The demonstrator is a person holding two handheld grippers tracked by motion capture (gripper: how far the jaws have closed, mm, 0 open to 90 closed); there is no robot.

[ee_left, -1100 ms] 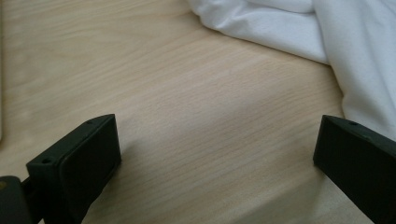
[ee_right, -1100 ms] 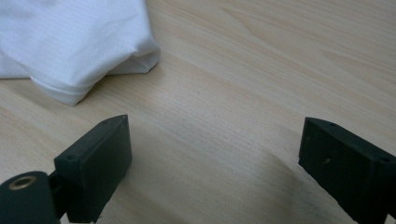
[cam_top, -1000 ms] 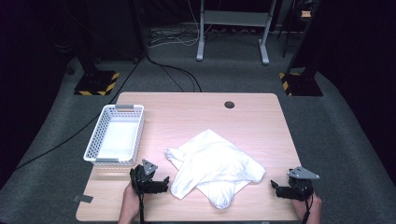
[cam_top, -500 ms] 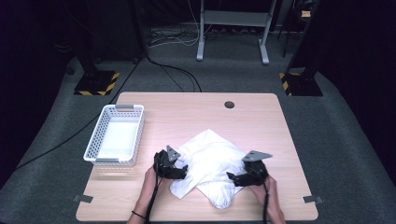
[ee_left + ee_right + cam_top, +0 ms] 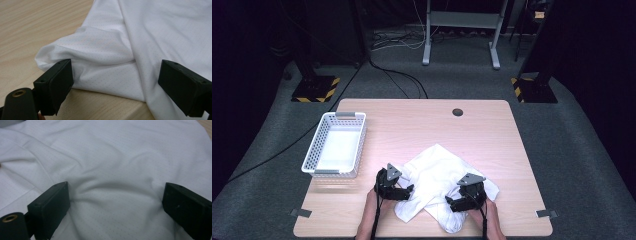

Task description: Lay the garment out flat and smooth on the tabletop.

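Two forearms come in from the near edge of the wooden table (image 5: 422, 120), side by side, each hand holding one black gripper low over the near half of the tabletop. The left gripper (image 5: 409, 189) lies almost flat on the wood and points to the right, toward the left edge of the white garment (image 5: 437, 172). In the left gripper view its two jaws are spread wide, and a folded corner of the white garment (image 5: 120, 50) sits between them; the left jaw touches the fold, the right jaw rests against the cloth, but nothing is pinched. The right gripper (image 5: 451, 202) sits on top of the cloth at its near right part and is angled to the left, with a grey three-cornered plate on its back. In the right gripper view its jaws are also wide apart and pressed down on the white garment (image 5: 107, 170), which wrinkles between them.

I count one garment, crumpled, of thin fabric with tiny holes, lying on the near middle of the table. There is one white plastic basket (image 5: 314, 150) with a perforated wall, standing at the left side of the table, well apart from the cloth. One round dark hole (image 5: 457, 112) is in the far part of the tabletop. I count two grippers and two hands.
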